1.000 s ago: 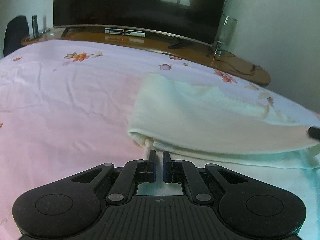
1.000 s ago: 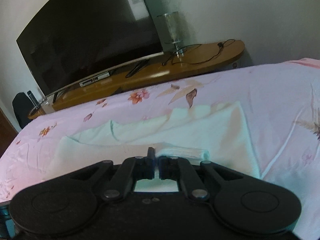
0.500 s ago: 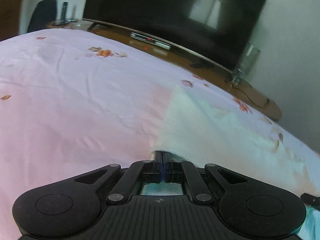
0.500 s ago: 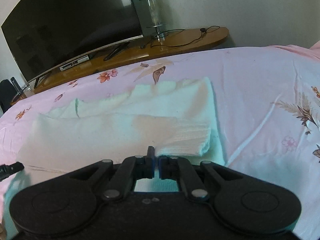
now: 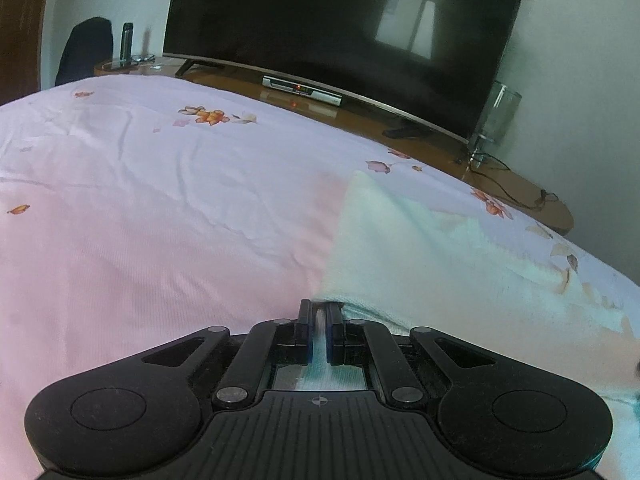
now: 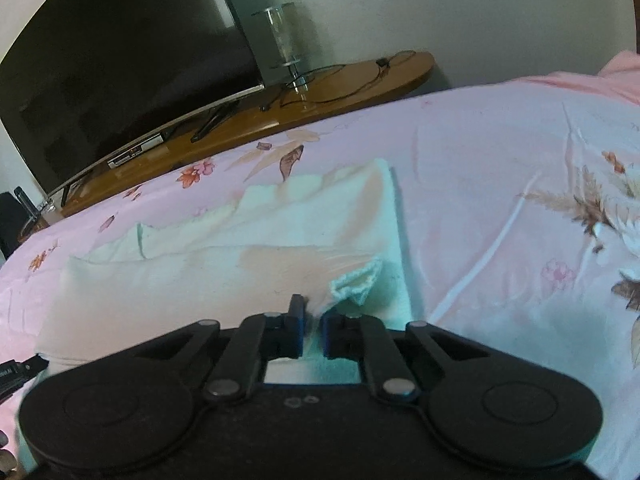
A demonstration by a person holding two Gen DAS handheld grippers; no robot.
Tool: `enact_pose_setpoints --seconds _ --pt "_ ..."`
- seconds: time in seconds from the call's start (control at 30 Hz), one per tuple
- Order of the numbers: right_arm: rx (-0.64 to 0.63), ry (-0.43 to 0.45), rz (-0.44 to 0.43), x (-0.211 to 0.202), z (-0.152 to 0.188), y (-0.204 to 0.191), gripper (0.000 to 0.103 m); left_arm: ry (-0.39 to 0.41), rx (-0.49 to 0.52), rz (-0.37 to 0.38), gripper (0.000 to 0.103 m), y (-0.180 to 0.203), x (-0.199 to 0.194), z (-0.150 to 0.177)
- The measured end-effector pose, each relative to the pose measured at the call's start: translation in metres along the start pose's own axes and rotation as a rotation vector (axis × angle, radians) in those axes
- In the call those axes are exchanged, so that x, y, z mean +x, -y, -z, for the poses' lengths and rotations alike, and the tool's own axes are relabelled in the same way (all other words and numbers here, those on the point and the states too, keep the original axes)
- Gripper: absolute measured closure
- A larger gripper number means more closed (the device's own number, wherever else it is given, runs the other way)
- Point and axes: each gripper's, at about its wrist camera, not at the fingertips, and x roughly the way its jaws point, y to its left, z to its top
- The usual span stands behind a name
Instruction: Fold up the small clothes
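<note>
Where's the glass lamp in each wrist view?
Left wrist: glass lamp at right edge, on the wooden stand just right of the TV.
Right wrist: glass lamp upper centre, again just right of the TV.
Shared landmark: the TV.

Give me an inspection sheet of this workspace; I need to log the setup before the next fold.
Surface: bed sheet, pink with flower prints, lightly wrinkled.
Job's things: pale knit garment lying on the sheet, partly folded, one corner bunched near the right gripper.
Clutter: nothing seen on the sheet besides the garment.
Grippers: left gripper shut on the garment's near edge; right gripper shut on the garment's near edge by the bunched corner.
Cables: dark cable looped on the wooden shelf, off the bed.
Surroundings: television on the shelf, set-top box below it, clear glass stand beside it, white wall behind.
</note>
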Motion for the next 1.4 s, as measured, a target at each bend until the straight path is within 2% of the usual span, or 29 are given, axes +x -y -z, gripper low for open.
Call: enact_pose_setpoints --seconds 0.13,0.17,0.23,0.3,0.33,0.43,0.47,0.57,0.63,0.7,0.8,0.93,1.03,1.1,1.17,1.23,1.3,1.4 --pt "-0.174 0.2 -0.039 -0.029 -0.008 -0.023 0.096 0.003 0.001 -0.001 0.099 0.001 0.0 0.0" --pt "-0.183 0.212 -0.037 -0.029 -0.008 -0.022 0.096 0.003 0.005 -0.001 0.099 0.001 0.0 0.0" --pt "-0.158 0.109 -0.014 -0.01 -0.007 -0.012 0.096 0.002 0.007 -0.002 0.099 0.0 0.0 -0.001" --pt "-0.036 -0.029 -0.014 0.01 -0.001 0.011 0.097 0.001 0.007 -0.001 0.099 0.0 -0.001 -0.001" --pt "0.008 -0.038 -0.025 0.009 0.003 0.019 0.097 0.0 0.008 0.0 0.099 0.0 -0.001 -0.001" --pt "0.031 -0.057 -0.036 0.004 0.003 0.02 0.094 -0.019 0.019 0.005 0.099 0.0 -0.003 -0.004" --pt "0.043 -0.054 -0.034 0.002 0.002 0.021 0.088 -0.031 0.024 0.01 0.099 0.0 -0.006 -0.005" --pt "0.088 -0.04 -0.013 -0.004 -0.005 0.026 0.082 -0.059 0.047 0.049 0.099 -0.001 -0.02 -0.008" --pt "0.044 0.004 0.081 -0.012 -0.006 0.022 0.08 -0.048 0.056 0.084 0.099 -0.002 -0.036 -0.009" --pt "-0.009 0.059 0.136 -0.023 -0.006 0.016 0.079 -0.026 0.056 0.11 0.099 0.002 -0.045 -0.014" --pt "-0.044 0.112 0.125 -0.031 -0.009 0.01 0.079 -0.017 0.038 0.123 0.099 0.012 -0.038 -0.027" --pt "-0.116 0.015 0.064 -0.009 -0.008 -0.008 0.077 -0.123 0.033 0.089 0.099 0.019 0.001 -0.03" --pt "-0.133 -0.067 0.081 0.007 0.001 -0.007 0.078 -0.124 0.045 0.101 0.099 0.016 0.003 -0.028" --pt "-0.129 -0.055 0.07 0.001 0.001 -0.007 0.078 -0.117 0.035 0.113 0.099 0.017 -0.003 -0.036" --pt "-0.134 -0.037 0.025 0.0 -0.005 -0.01 0.066 -0.091 0.049 0.099 0.099 0.019 -0.004 -0.048" --pt "-0.152 -0.02 0.029 0.006 -0.016 -0.016 0.052 -0.094 0.038 0.091 0.099 0.019 0.005 -0.063" --pt "-0.184 0.004 0.038 0.015 -0.027 -0.023 0.05 -0.105 0.039 0.08 0.099 0.022 0.022 -0.076" --pt "-0.271 -0.027 0.062 0.043 -0.035 -0.034 0.045 -0.141 0.039 0.065 0.099 0.026 0.052 -0.088"
